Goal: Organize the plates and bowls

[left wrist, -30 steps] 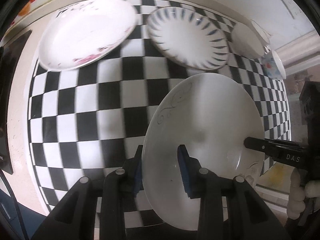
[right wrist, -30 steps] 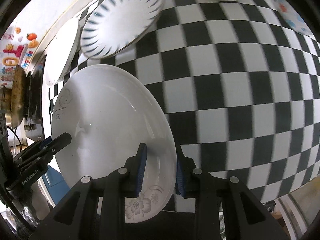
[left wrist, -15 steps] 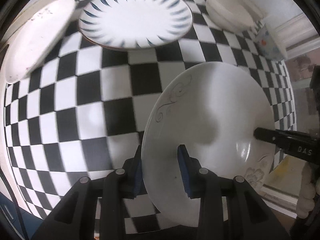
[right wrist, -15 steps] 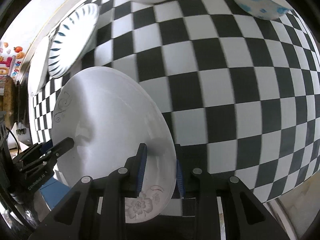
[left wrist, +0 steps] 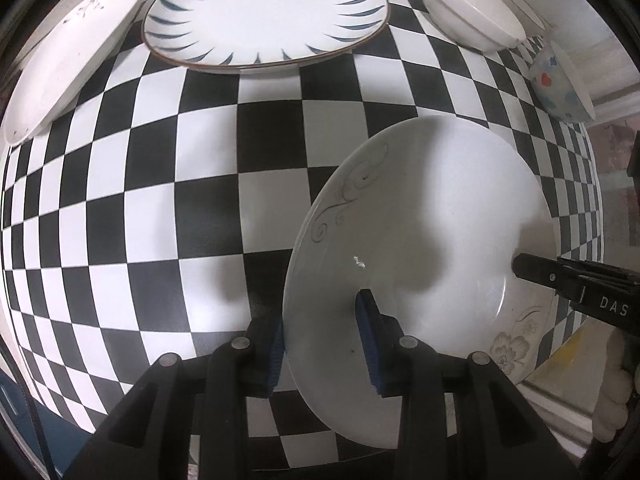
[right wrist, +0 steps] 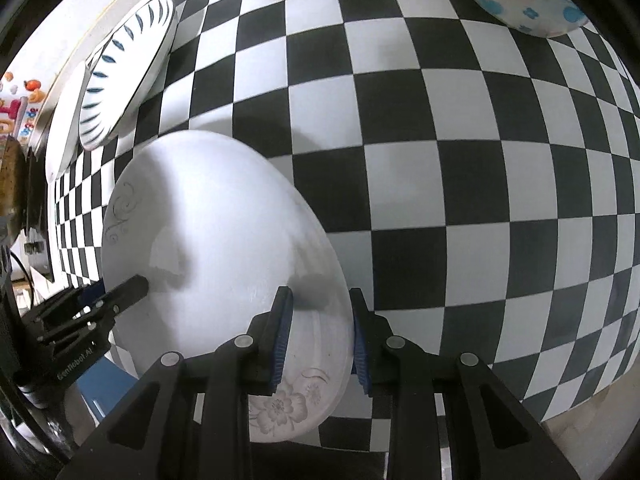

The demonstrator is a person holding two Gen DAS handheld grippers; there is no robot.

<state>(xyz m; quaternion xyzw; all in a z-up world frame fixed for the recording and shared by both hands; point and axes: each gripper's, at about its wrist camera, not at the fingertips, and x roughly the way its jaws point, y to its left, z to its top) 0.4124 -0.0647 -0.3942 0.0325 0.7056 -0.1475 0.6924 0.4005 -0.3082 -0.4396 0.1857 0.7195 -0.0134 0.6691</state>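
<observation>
**Observer:** Where's the plate?

**Operator:** I've got the floral white plate (left wrist: pixel 432 248) between both tools, above the checkered tablecloth (left wrist: pixel 160 220). My left gripper (left wrist: pixel 320 340) pinches one rim, my right gripper (right wrist: pixel 320 332) the opposite one.

**Observer:** Advice?

**Operator:** I'd keep both hands level and aim for the blue-petal plate (left wrist: pixel 264 12).
</observation>
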